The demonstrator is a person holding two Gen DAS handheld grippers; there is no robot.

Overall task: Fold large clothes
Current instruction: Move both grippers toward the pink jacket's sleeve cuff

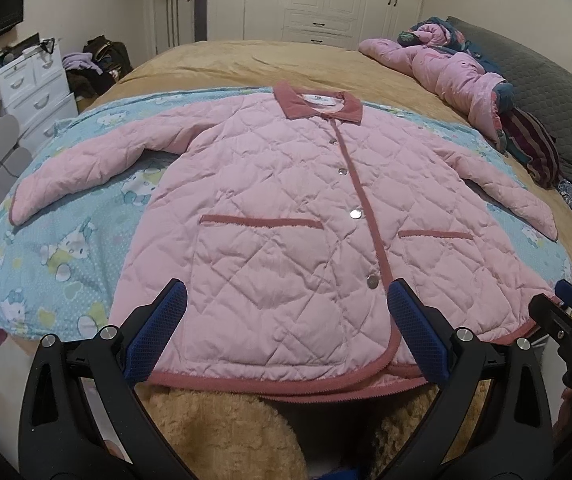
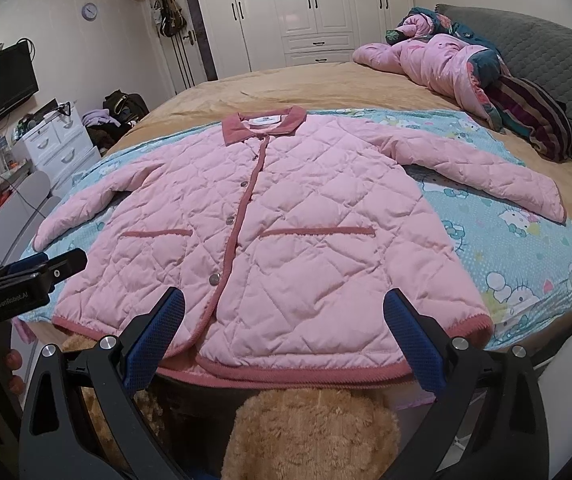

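Note:
A pink quilted jacket [image 1: 286,208] with a dark-pink collar and trim lies flat and buttoned, front up, sleeves spread, on a blue cartoon-print sheet [image 1: 66,248] on the bed. It also shows in the right wrist view [image 2: 278,232]. My left gripper [image 1: 286,296] is open and empty, above the hem left of the button line. My right gripper [image 2: 284,300] is open and empty, above the hem right of the button line. The right gripper shows at the right edge of the left wrist view [image 1: 566,312]. The left gripper shows at the left edge of the right wrist view [image 2: 38,272].
A tan blanket [image 1: 286,64] covers the bed. A heap of pink and patterned bedding [image 1: 466,76] and a grey pillow [image 1: 546,80] lie at the far right. White drawers [image 1: 34,88] and a pile of clothes stand left of the bed. A tan plush toy [image 2: 310,432] sits below the hem.

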